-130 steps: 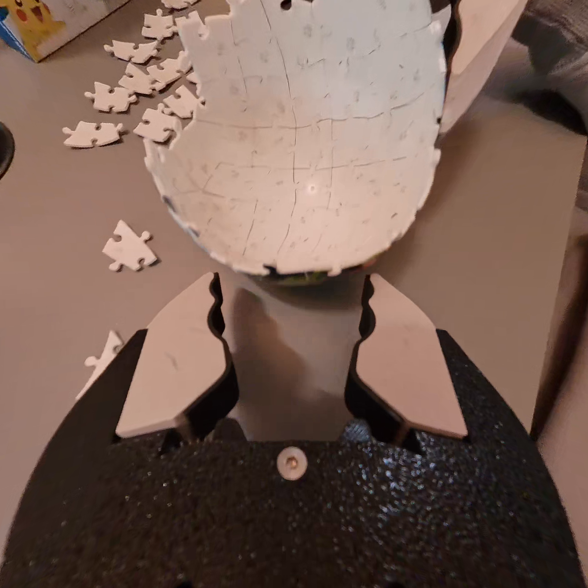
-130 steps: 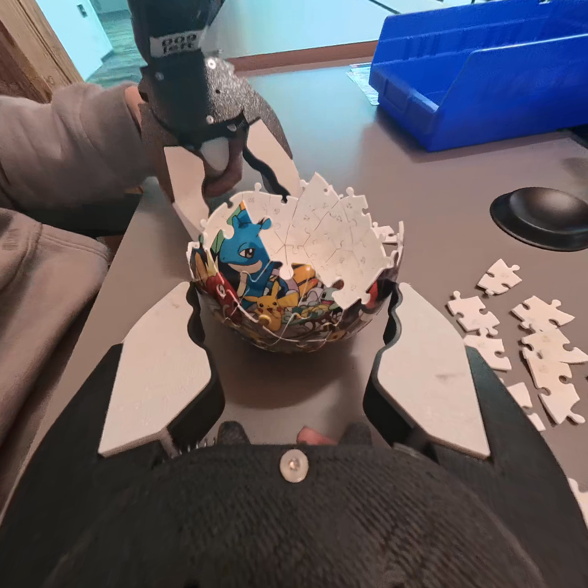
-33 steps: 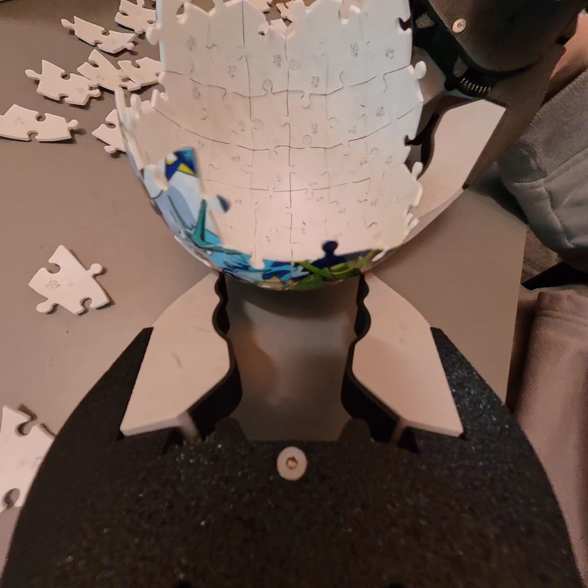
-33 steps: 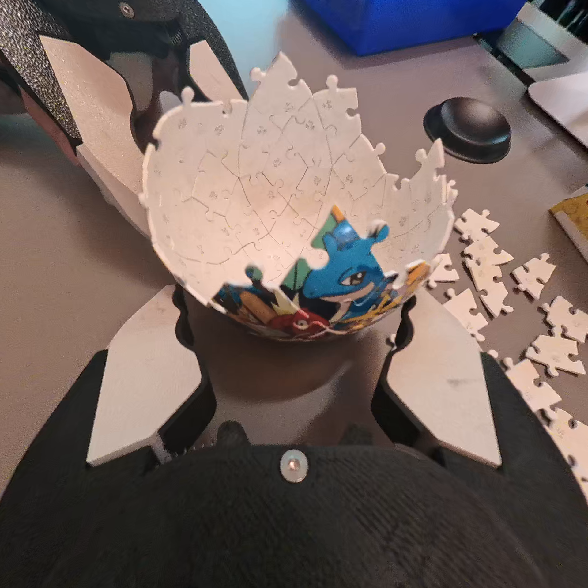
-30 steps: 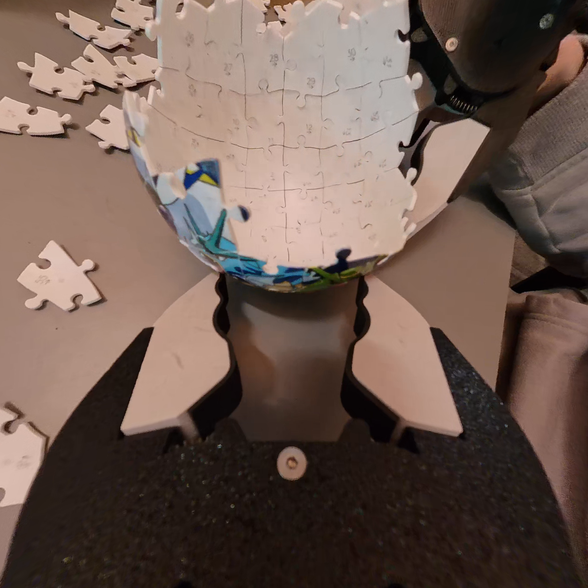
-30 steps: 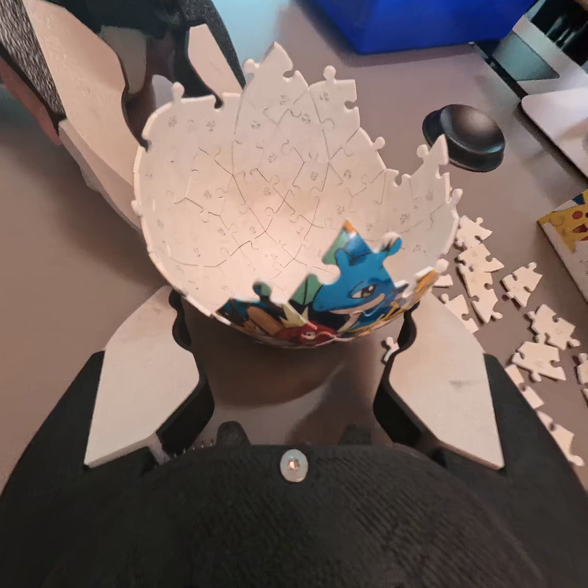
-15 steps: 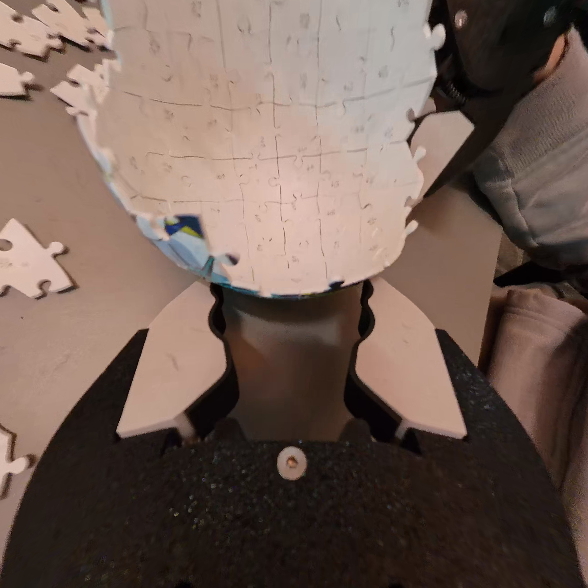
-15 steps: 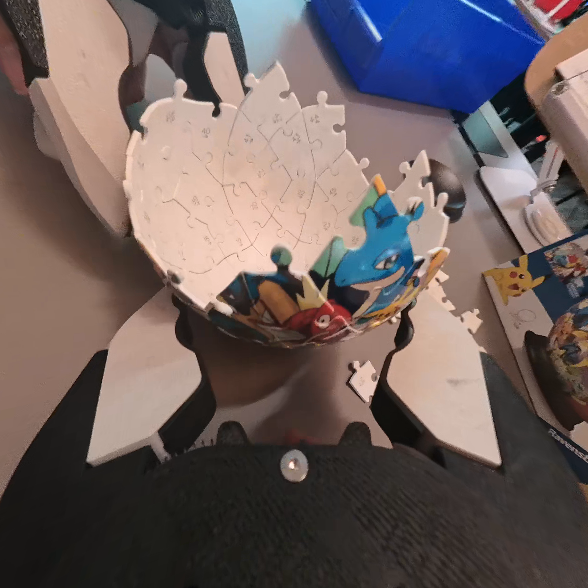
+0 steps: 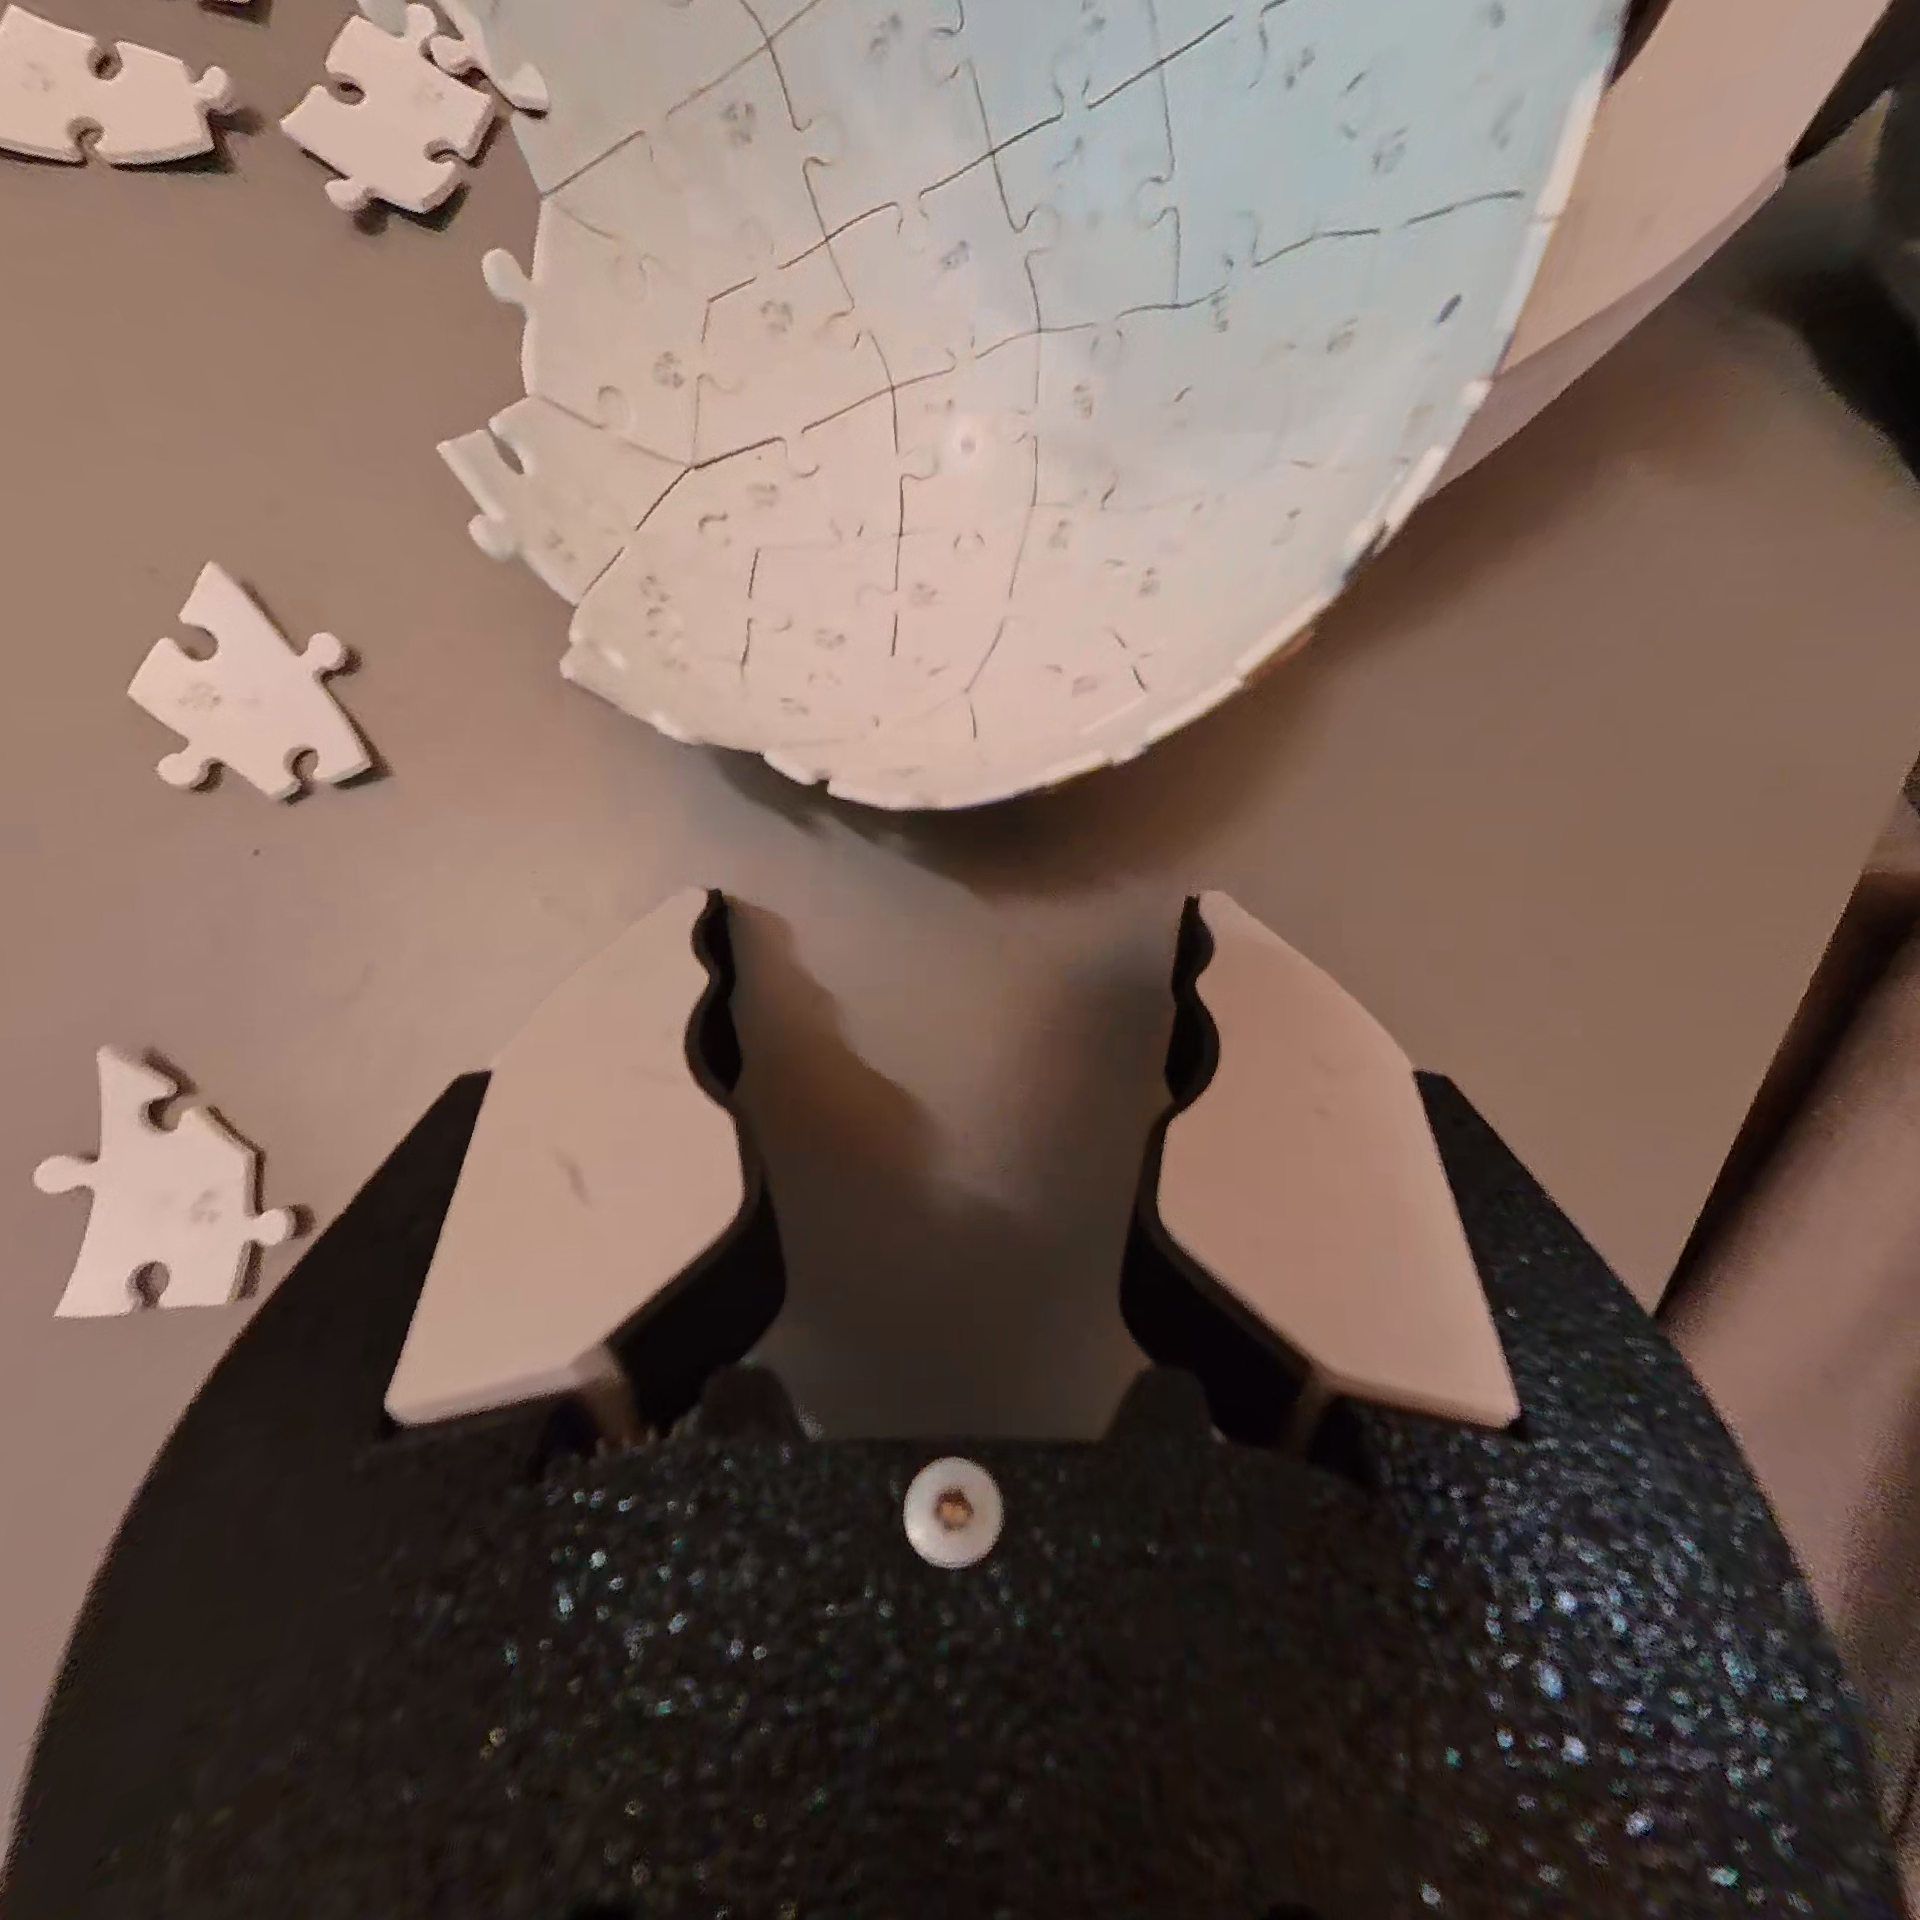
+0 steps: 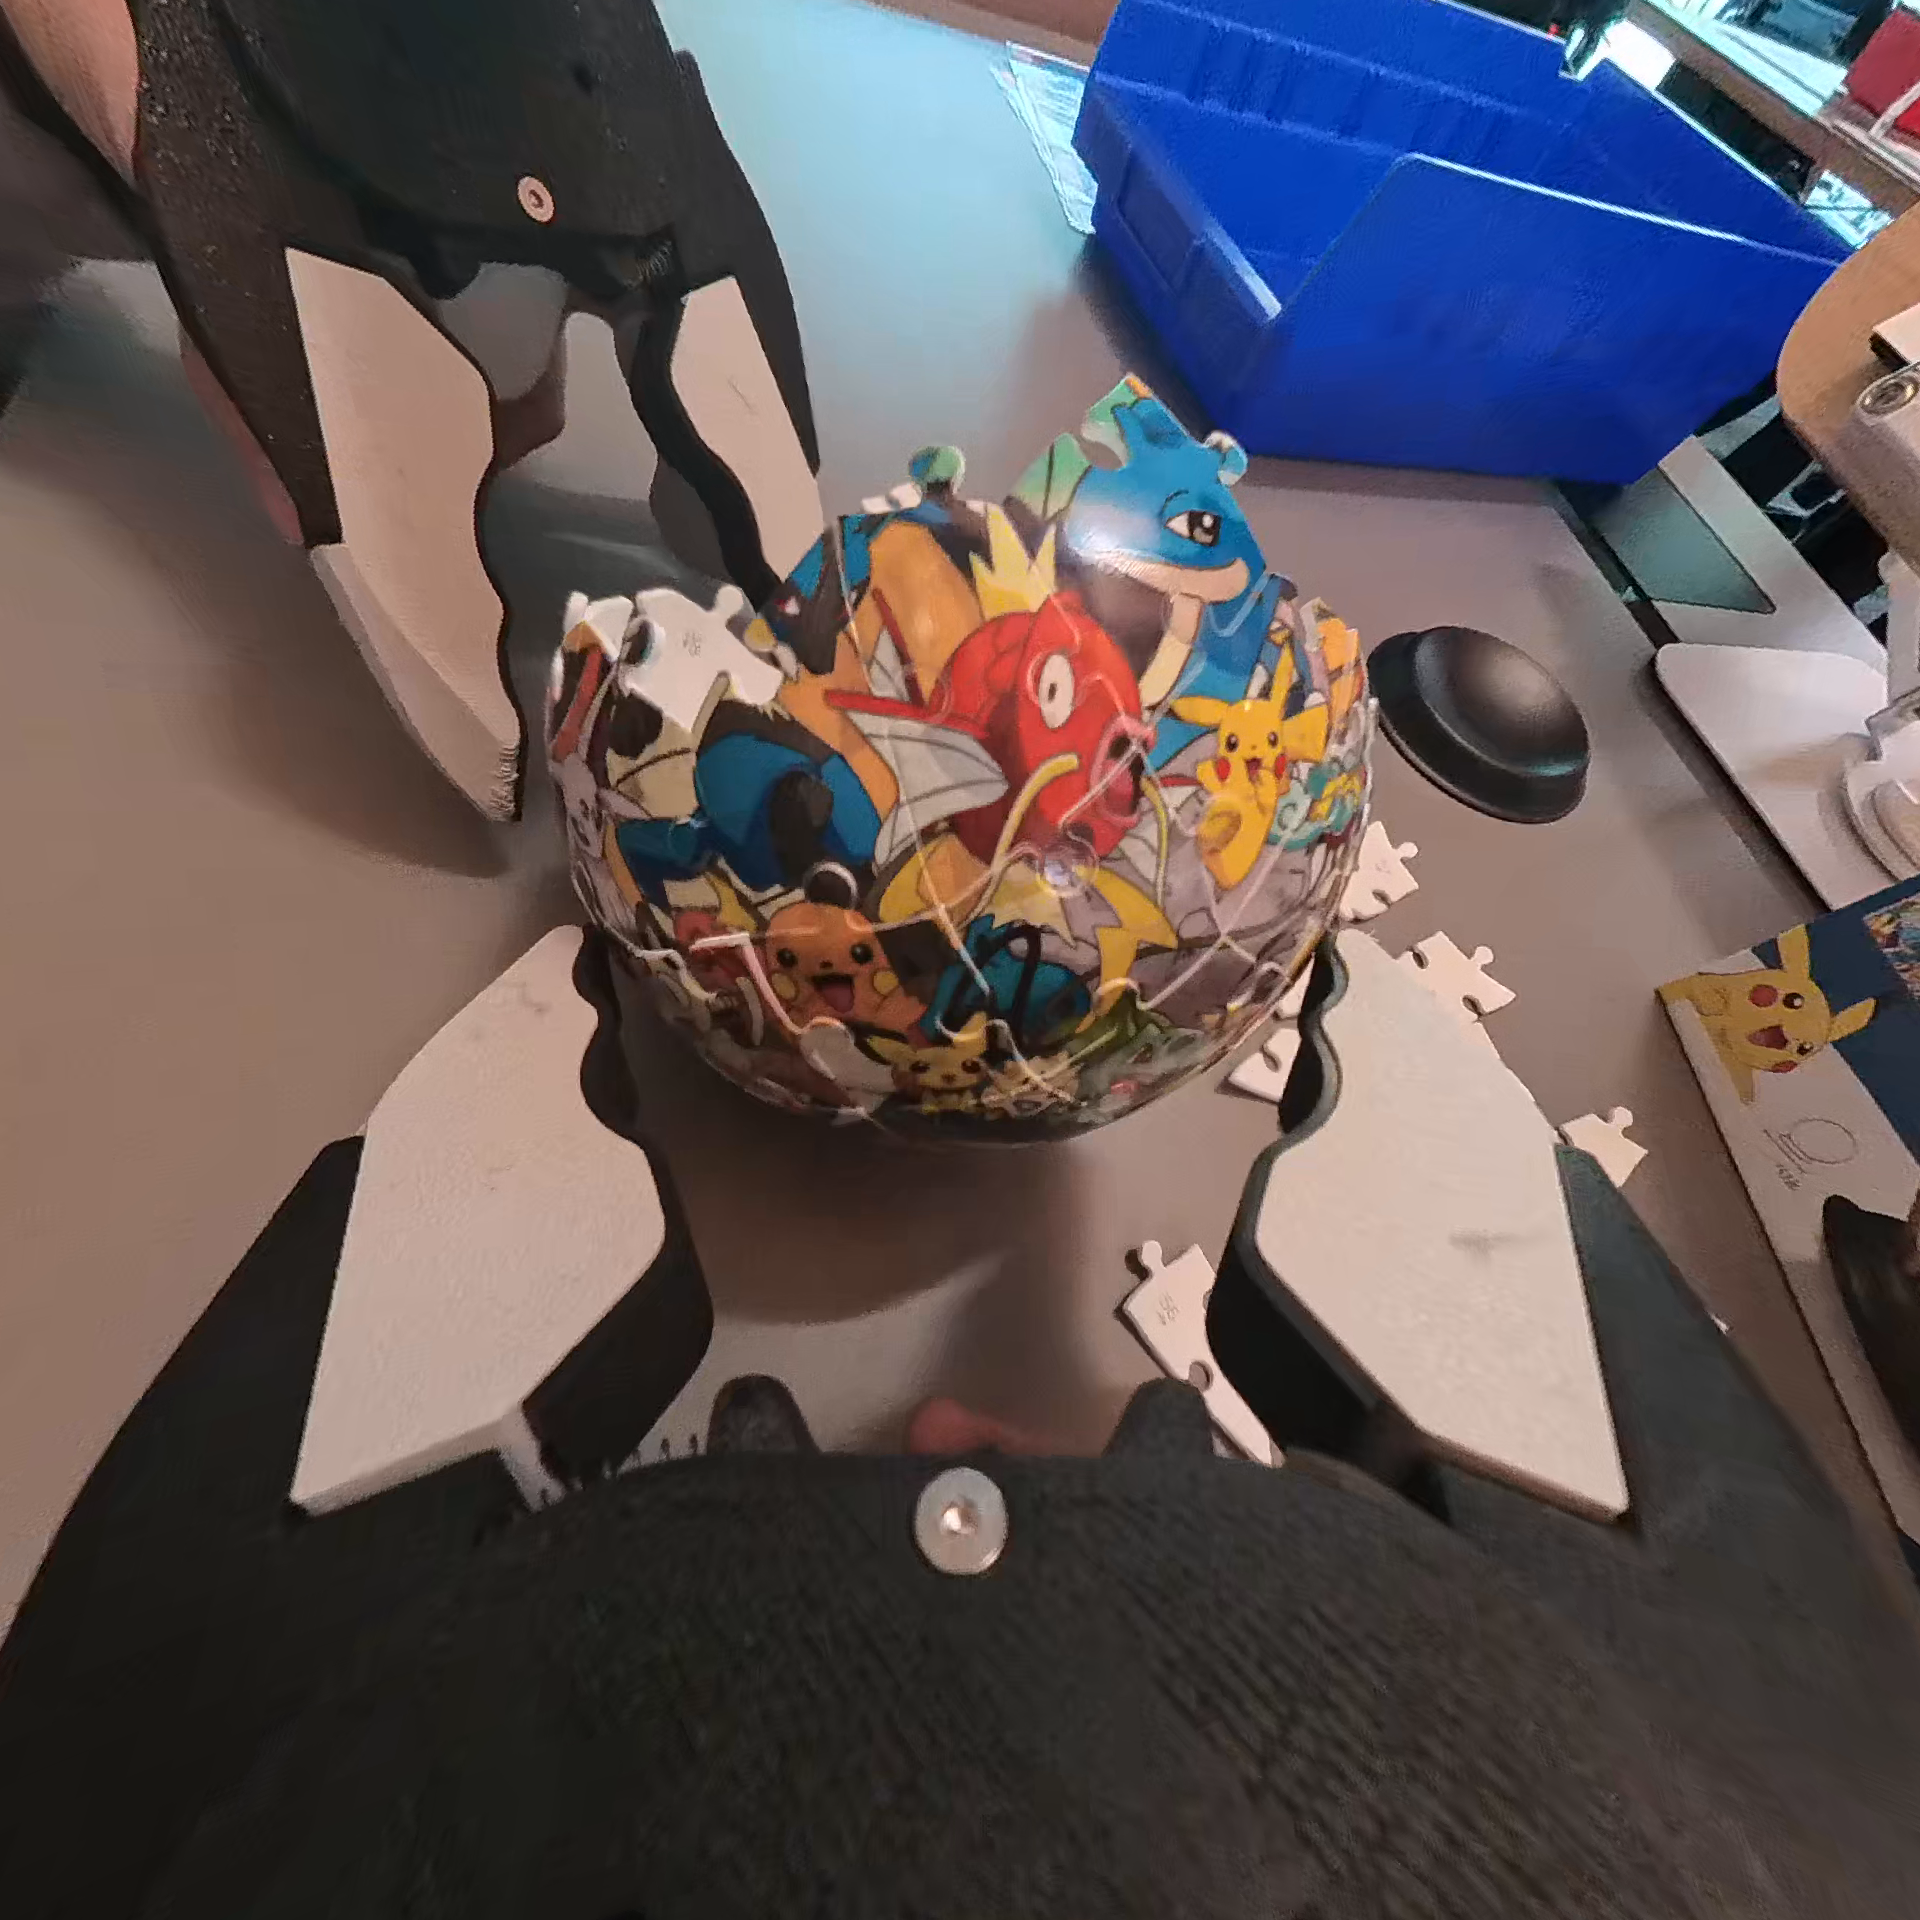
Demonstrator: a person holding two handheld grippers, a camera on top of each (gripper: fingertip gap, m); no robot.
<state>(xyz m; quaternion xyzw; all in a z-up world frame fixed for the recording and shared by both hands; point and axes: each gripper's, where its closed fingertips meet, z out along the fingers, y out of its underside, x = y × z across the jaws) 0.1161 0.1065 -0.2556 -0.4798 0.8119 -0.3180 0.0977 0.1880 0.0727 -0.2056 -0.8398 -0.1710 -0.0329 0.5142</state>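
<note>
A half-built puzzle ball, a curved shell of joined pieces, is colourful outside and white inside. My right gripper is shut on it, one fingertip on each side, and holds it tilted just above the grey table. Its printed outside faces the right wrist view. The left wrist view shows its white inside with a right finger behind it. My left gripper is open and empty, a short way from the shell's lower rim. It also shows in the right wrist view, behind the shell.
Loose white puzzle pieces lie left of the shell, and more lie by my right finger. A blue bin, a black round knob and the puzzle box stand to the right. The table edge runs close by. The black round knob is about 20 centimeters from both grippers' fingertips.
The right gripper has tipped the shell over, so its printed outside now faces the right wrist view. The left gripper has drawn back from the shell's rim, leaving a gap.
</note>
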